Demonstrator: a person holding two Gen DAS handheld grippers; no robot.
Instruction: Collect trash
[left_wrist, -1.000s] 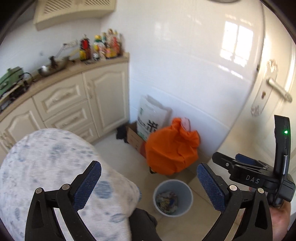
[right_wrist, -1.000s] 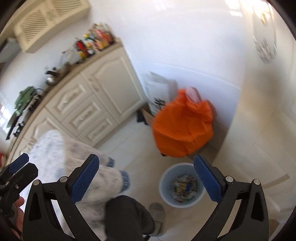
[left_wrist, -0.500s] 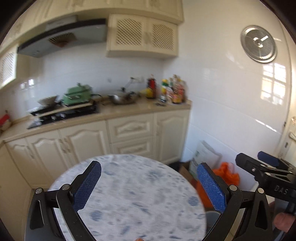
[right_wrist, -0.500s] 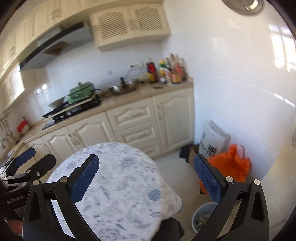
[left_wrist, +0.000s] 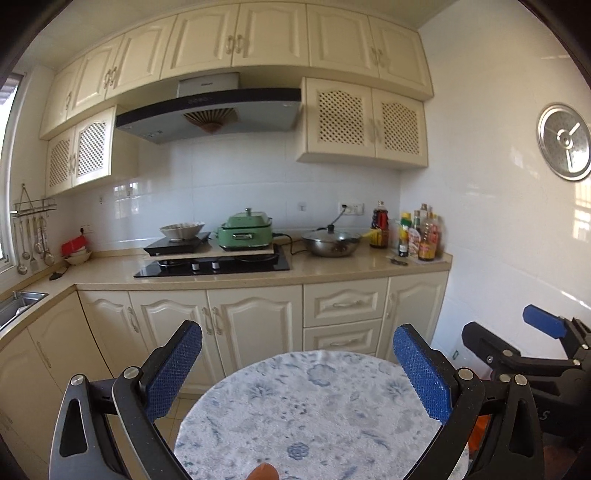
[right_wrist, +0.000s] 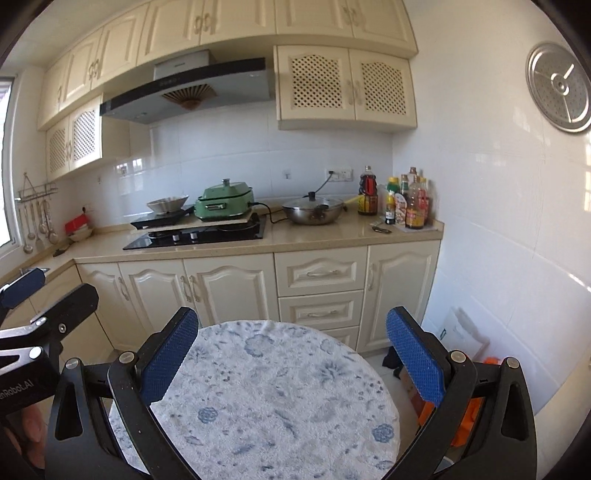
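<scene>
Kitchen counter (left_wrist: 332, 271) ahead; left gripper (left_wrist: 295, 373) and right gripper (right_wrist: 291, 362) spread, empty.

Left hand-held gripper (left_wrist: 297, 373) and right hand-held gripper (right_wrist: 291, 363) level (jaws spread)

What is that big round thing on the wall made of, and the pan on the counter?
The round perforated disc on the wall looks like brushed metal: grey sheen. The wok-shaped pan looks like shiny steel, with a see-through, probably glass, lid.
</scene>
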